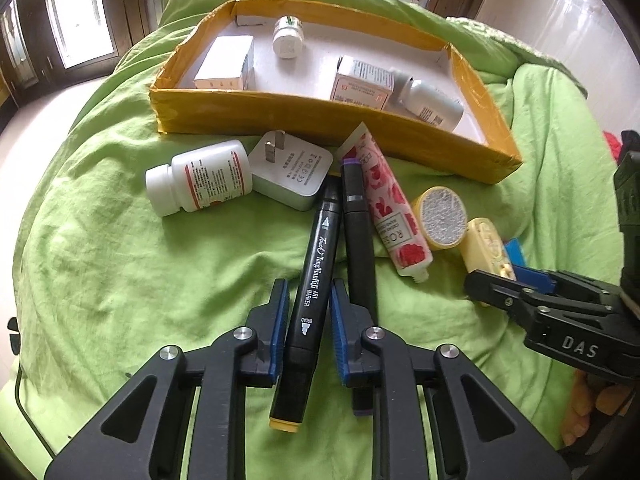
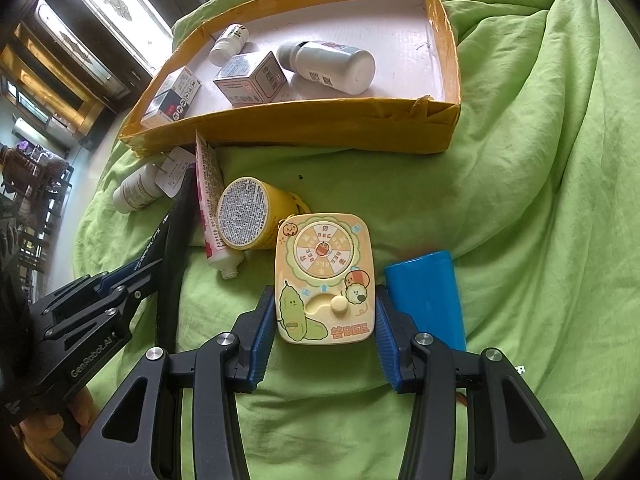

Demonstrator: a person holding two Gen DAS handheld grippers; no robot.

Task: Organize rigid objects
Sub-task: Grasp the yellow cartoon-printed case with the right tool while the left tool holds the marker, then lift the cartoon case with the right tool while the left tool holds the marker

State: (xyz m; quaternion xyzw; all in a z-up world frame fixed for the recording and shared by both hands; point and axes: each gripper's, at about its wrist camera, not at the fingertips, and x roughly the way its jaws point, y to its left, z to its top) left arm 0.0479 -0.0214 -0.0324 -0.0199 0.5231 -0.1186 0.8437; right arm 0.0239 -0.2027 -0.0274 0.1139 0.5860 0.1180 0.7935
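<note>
A yellow cardboard tray [image 1: 276,112] on the green cloth holds two small boxes, a white jar and a white bottle; it also shows in the right wrist view [image 2: 304,124]. My left gripper [image 1: 308,300] is open, its pads on either side of a black art marker [image 1: 312,280] with small gaps. A second black marker [image 1: 358,240] lies just right of it. My right gripper [image 2: 322,304] is open around a yellow toy box [image 2: 324,276], its pads close beside both edges. The right gripper shows in the left wrist view [image 1: 504,280] too.
On the cloth lie a white pill bottle [image 1: 200,176], a white plug adapter [image 1: 290,174], a rose-printed tube [image 1: 394,208], a yellow tub [image 2: 252,216] and a blue cylinder [image 2: 428,296]. Folds of green cloth [image 2: 540,160] rise at the right.
</note>
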